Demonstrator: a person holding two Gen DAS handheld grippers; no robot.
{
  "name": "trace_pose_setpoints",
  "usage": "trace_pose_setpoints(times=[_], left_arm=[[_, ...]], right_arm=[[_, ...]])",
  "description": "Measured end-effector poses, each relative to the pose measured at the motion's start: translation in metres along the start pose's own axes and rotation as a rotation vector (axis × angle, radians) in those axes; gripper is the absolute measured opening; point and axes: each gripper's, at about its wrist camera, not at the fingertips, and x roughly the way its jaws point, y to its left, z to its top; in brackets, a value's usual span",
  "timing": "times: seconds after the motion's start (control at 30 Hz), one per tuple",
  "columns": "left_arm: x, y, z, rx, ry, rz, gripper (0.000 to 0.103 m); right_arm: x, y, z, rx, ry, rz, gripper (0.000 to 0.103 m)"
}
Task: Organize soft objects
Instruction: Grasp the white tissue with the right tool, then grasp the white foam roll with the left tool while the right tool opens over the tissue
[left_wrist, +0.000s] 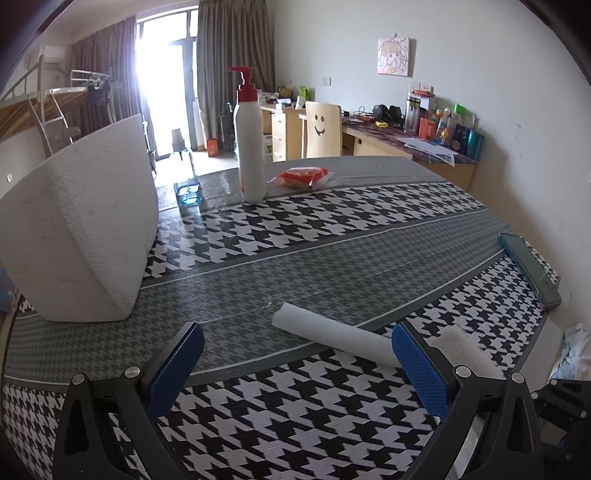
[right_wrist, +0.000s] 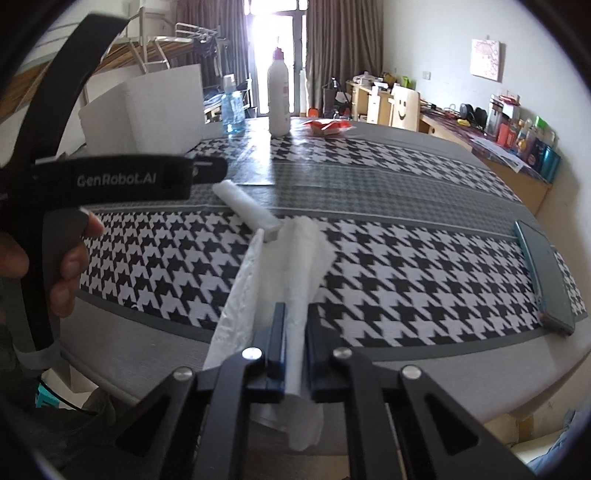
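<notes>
Left wrist view: the left gripper (left_wrist: 297, 363) hangs with jaws wide apart over the houndstooth-clothed table (left_wrist: 332, 229); a rolled white paper towel (left_wrist: 332, 338) lies near the near edge; right wrist view: the right gripper (right_wrist: 295, 354) is clamped on a crumpled white tissue sheet (right_wrist: 295, 266) at the near edge.

Rolled white sheet (left_wrist: 332, 338) on houndstooth table (left_wrist: 314, 229)

You are in a lived-in home room. At twelve o'clock hang curtains (left_wrist: 232, 74) beside a bright balcony door (left_wrist: 162, 81); at two o'clock stands a cluttered wooden desk (left_wrist: 402, 147) and a cartoon picture (left_wrist: 395, 57).
</notes>
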Motion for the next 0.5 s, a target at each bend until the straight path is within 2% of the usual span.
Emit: trace_pose_setpoints(times=[0.33, 0.5], left_arm=[[0.016, -0.016, 0.001, -0.006, 0.051, 0.018, 0.102], [0.026, -0.022, 0.002, -0.02, 0.08, 0.051, 0.102]], right_arm=[[-0.01, -0.027, 0.004, 0.062, -0.043, -0.043, 0.011], [-0.007, -0.039, 0.007, 0.085, -0.046, -0.052, 0.011]])
